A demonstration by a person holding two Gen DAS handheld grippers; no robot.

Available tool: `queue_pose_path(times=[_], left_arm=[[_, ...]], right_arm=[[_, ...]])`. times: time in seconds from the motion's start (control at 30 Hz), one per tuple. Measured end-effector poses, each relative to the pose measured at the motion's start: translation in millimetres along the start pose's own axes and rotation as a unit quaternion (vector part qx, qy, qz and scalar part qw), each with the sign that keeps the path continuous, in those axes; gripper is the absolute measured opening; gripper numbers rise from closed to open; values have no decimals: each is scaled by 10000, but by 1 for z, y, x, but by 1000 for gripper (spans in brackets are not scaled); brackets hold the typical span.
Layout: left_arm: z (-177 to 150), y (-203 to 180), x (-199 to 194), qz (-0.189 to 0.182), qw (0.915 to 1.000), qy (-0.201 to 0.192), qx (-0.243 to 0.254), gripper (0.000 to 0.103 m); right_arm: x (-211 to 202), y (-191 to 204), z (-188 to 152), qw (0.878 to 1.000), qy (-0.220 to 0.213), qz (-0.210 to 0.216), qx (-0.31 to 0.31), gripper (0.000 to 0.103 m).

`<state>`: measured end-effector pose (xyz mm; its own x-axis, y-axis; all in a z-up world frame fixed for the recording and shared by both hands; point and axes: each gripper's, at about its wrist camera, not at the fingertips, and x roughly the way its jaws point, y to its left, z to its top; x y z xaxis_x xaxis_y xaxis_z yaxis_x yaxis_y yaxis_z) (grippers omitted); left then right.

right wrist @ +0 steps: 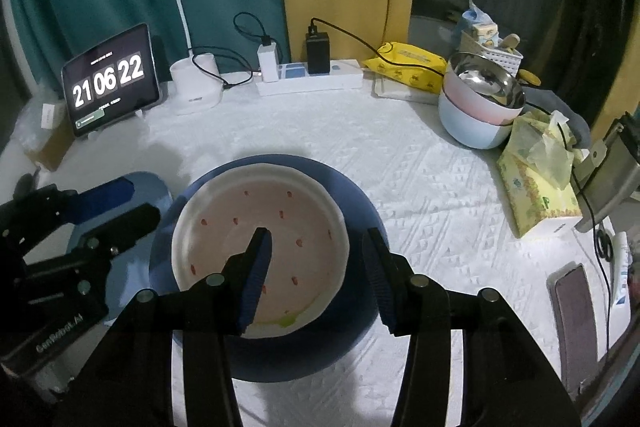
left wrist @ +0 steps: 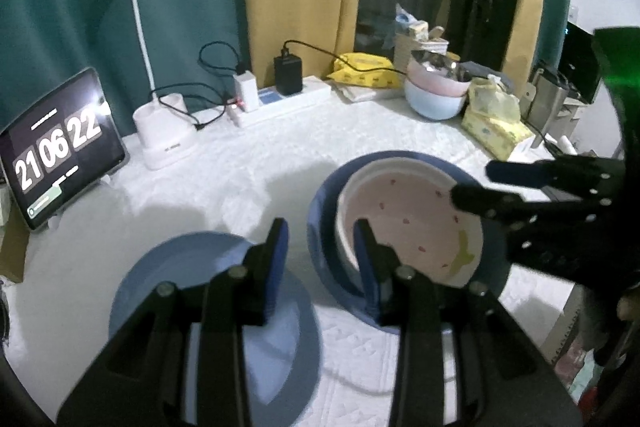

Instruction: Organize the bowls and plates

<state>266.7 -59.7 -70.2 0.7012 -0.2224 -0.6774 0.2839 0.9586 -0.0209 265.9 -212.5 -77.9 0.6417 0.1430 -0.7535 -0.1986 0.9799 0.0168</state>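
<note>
A white plate with red dots point(right wrist: 260, 227) lies on a dark blue plate point(right wrist: 360, 219) on the white cloth; both show in the left wrist view point(left wrist: 404, 203) point(left wrist: 324, 223). A light blue plate point(left wrist: 192, 267) lies to their left, also in the right wrist view point(right wrist: 156, 187). My right gripper point(right wrist: 318, 247) is open just above the white plate's right rim; it shows in the left wrist view point(left wrist: 476, 183). My left gripper point(left wrist: 320, 247) is open and empty, between the light blue plate and the stack; it shows in the right wrist view point(right wrist: 128, 203).
Stacked bowls, metal in pink in pale blue point(right wrist: 480, 107), stand at the back right beside tissue packs point(right wrist: 536, 179). A tablet clock point(right wrist: 110, 79), a desk lamp point(right wrist: 196, 83) and a power strip point(right wrist: 312, 79) line the back edge. A phone point(right wrist: 572, 311) lies at the right.
</note>
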Motion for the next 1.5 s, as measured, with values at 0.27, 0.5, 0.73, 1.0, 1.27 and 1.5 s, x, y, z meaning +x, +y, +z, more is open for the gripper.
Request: queue_pose_path(times=[0.27, 0.5, 0.73, 1.0, 1.27, 1.5], left_arm=[[-10, 12, 9, 90, 9996, 164, -221, 45], [-14, 12, 17, 122, 9993, 265, -217, 45], [-17, 5, 26, 188, 9989, 416, -135, 45], [-18, 4, 34, 259, 9984, 496, -117, 45], [-16, 6, 41, 285, 9982, 523, -63, 45], [-16, 7, 48, 265, 9978, 597, -80, 46]], right_arm=[[-1, -21, -3, 9998, -32, -57, 189, 50], [5, -40, -8, 9993, 32, -94, 353, 50], [16, -51, -14, 9989, 131, -41, 455, 50], [28, -61, -18, 9982, 226, 40, 547, 50], [42, -65, -21, 9975, 321, 185, 604, 50], [47, -70, -21, 9959, 321, 287, 792, 51]])
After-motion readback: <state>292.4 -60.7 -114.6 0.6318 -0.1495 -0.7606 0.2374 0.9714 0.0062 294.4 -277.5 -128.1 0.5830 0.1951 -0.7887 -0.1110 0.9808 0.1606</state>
